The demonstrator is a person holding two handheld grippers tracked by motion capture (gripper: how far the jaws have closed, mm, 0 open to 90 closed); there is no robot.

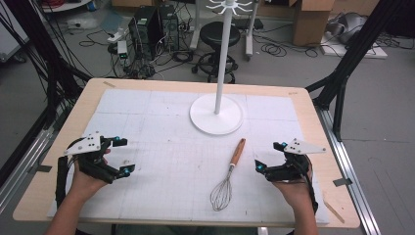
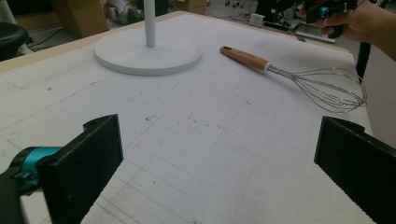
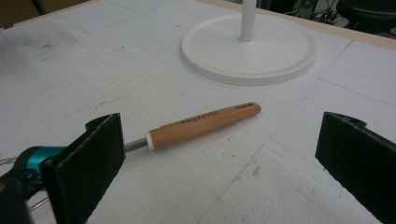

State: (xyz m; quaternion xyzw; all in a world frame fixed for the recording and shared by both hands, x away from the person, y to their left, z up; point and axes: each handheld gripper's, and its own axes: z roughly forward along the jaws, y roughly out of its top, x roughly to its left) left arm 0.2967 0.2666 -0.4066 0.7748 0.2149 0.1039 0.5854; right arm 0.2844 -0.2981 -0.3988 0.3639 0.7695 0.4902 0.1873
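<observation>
On the gridded mat (image 1: 147,147) lies a whisk (image 1: 228,177), handle print unreadable, between both empty, wide-open tongs (image 1: 122,155) (image 1: 268,156).

Both hands low at the near edge, left gripper (image 1: 121,155) and right gripper (image 1: 269,155) spread wide, holding nothing.

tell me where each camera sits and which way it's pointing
High view: above the person's side of the table, looking forward and down; both forearms, left tongs and right tongs enter from below.
Left gripper view: on the left tongs, low, facing across the mat toward the whisk; the other hand shows at top right.
Right gripper view: on the right tongs, facing the whisk handle.
All three views share the whisk and the white stand.
</observation>
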